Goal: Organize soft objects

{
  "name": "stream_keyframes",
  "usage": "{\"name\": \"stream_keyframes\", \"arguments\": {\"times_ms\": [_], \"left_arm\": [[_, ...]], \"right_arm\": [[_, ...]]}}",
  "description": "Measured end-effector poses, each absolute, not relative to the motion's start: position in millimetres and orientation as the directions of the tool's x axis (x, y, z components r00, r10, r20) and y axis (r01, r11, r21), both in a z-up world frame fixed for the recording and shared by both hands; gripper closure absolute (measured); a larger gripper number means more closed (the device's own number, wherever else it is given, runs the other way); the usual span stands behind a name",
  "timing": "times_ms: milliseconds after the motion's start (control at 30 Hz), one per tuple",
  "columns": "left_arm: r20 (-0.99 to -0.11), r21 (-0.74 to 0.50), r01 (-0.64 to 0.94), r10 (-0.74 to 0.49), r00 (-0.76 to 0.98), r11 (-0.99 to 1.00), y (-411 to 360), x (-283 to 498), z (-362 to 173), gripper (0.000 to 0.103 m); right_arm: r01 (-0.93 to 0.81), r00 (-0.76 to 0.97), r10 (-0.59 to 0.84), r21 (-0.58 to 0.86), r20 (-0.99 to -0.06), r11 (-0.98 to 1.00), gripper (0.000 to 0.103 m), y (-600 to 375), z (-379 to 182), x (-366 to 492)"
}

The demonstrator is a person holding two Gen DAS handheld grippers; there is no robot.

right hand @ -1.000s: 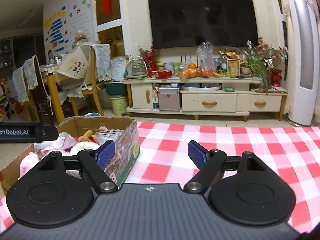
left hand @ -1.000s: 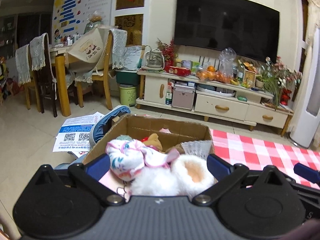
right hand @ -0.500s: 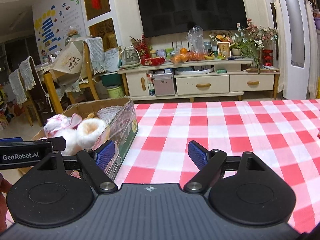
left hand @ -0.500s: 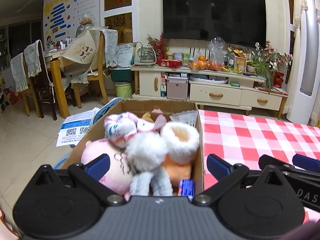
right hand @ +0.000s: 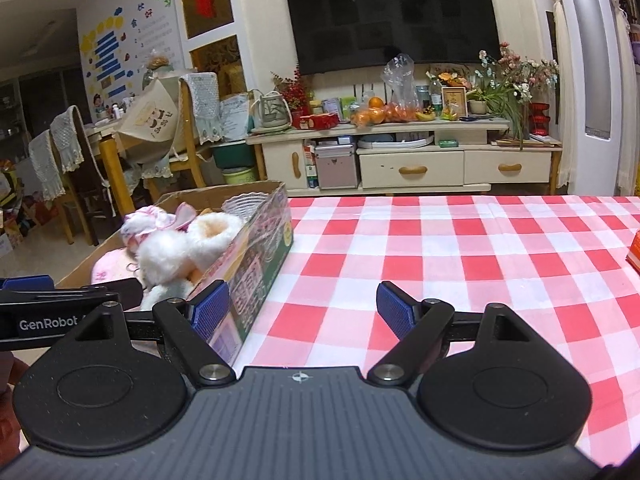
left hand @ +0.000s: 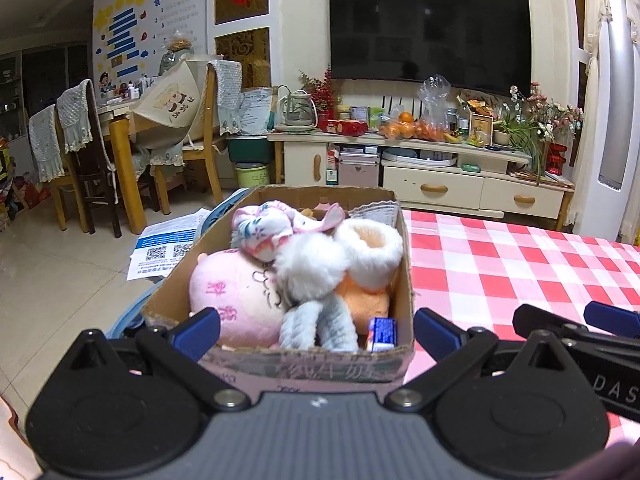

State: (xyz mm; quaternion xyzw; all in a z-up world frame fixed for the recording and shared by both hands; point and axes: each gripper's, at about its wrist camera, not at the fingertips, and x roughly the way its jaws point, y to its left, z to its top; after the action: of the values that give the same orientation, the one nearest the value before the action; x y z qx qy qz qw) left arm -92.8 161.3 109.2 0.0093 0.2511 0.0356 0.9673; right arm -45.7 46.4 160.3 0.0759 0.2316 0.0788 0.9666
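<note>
A cardboard box (left hand: pixel 404 248) stands at the left edge of the red-checked table (left hand: pixel 500 264). It holds soft toys: a pink plush (left hand: pixel 232 292), a white fluffy toy (left hand: pixel 316 264), a floral cloth doll (left hand: pixel 260 228) and a fuzzy slipper (left hand: pixel 372 248). My left gripper (left hand: pixel 316 330) is open and empty, just in front of the box's near wall. My right gripper (right hand: pixel 304 312) is open and empty over the tablecloth (right hand: pixel 440 248), to the right of the box (right hand: pixel 256 264). The toys also show in the right wrist view (right hand: pixel 168 248).
A small blue packet (left hand: pixel 382 332) stands in the box's near right corner. An orange object (right hand: pixel 634 252) sits at the table's right edge. Beyond the table are a TV cabinet (right hand: pixel 400 160), chairs (left hand: pixel 80 160) and papers on the floor (left hand: pixel 164 248).
Both grippers have pulled back toward me from the box; more of the box interior and its near wall shows now. Both stay open. The toys have not moved.
</note>
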Motion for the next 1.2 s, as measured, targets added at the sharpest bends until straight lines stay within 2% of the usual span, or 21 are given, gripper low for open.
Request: {"name": "stream_keyframes", "arguments": {"times_ms": [1200], "left_arm": [[-0.456, 0.062, -0.086, 0.105, 0.884, 0.994, 167, -108, 100, 0.001]], "right_arm": [[-0.108, 0.896, 0.152, 0.126, -0.418, 0.986, 0.0, 56, 147, -62]]}}
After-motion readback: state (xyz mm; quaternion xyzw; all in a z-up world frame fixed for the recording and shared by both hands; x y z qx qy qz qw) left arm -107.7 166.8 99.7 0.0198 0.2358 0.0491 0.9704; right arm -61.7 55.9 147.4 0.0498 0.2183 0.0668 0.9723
